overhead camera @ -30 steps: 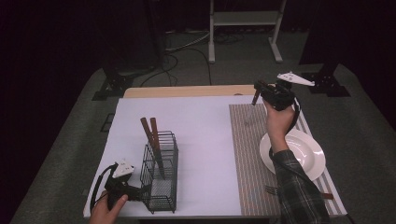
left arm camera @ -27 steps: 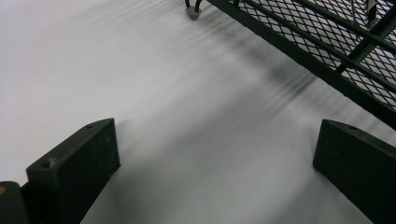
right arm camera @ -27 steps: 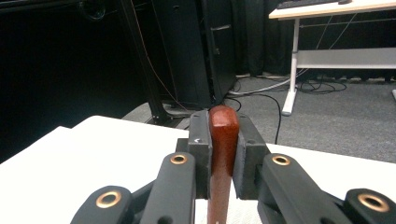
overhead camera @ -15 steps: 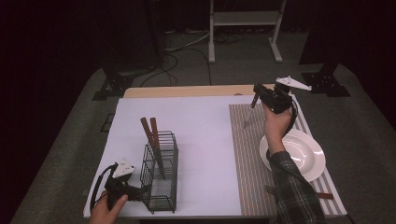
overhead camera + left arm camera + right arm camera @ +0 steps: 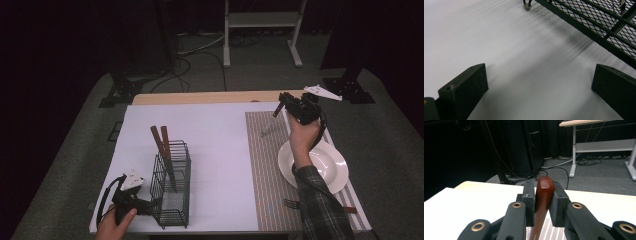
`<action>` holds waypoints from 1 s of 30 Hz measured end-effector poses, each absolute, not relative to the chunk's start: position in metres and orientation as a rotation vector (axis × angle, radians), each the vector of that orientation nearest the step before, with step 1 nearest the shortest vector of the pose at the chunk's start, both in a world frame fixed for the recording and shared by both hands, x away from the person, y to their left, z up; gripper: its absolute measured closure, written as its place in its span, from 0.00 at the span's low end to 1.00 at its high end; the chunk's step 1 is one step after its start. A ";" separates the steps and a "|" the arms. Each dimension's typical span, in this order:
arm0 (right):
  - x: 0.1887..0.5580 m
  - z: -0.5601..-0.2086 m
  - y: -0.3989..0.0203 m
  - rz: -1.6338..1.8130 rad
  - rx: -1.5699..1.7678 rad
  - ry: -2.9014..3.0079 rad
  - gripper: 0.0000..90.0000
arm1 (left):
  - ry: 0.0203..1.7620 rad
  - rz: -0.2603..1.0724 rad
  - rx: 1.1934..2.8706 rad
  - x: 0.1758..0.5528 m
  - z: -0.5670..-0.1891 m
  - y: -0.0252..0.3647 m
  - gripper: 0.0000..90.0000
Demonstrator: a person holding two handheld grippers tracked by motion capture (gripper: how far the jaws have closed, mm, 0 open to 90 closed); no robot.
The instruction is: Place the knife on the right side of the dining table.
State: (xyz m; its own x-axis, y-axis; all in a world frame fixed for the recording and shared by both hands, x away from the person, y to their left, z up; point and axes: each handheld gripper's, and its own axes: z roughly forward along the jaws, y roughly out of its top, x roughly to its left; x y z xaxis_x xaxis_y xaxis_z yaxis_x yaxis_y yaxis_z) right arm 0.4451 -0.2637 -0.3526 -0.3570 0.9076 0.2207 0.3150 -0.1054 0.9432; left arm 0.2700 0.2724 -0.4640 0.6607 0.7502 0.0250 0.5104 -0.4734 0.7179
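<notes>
Above the striped placemat (image 5: 267, 165), the right gripper (image 5: 281, 102) has its jaws closed on a knife (image 5: 543, 195) (brown handle). Beside the wire basket (image 5: 172, 187), the left gripper (image 5: 150, 206) stands wide open, empty.

A white plate (image 5: 325, 165) sits on the striped mat (image 5: 265, 165), just nearer the person than the right tongs (image 5: 281, 100). A fork (image 5: 292, 203) lies nearer still. Beyond those tongs, a white frame (image 5: 260, 20) and cables (image 5: 200, 45) occupy the floor (image 5: 390, 115).
</notes>
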 end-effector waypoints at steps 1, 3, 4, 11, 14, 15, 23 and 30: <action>0.445 -0.353 -0.265 1.482 1.347 1.651 0.84 | 0.970 0.443 2.179 0.270 -0.464 0.272 0.00; 0.444 -0.354 -0.267 1.476 1.350 1.651 0.83 | 0.970 0.443 2.179 0.270 -0.464 0.272 0.00; 0.443 -0.355 -0.271 1.464 1.361 1.647 0.83 | 0.970 0.443 2.178 0.270 -0.464 0.272 0.00; 0.441 -0.358 -0.282 1.443 1.382 1.644 0.80 | 0.970 0.443 2.179 0.270 -0.464 0.272 0.00; 0.440 -0.361 -0.288 1.436 1.395 1.640 0.79 | 0.971 0.443 2.178 0.270 -0.464 0.272 0.00; 0.440 -0.361 -0.288 1.436 1.395 1.640 0.79 | 0.971 0.443 2.178 0.270 -0.464 0.272 0.00; 0.439 -0.366 -0.299 1.422 1.421 1.634 0.77 | 0.971 0.443 2.178 0.270 -0.464 0.272 0.00; 0.438 -0.372 -0.309 1.407 1.447 1.636 0.75 | 0.971 0.443 2.178 0.270 -0.464 0.272 0.00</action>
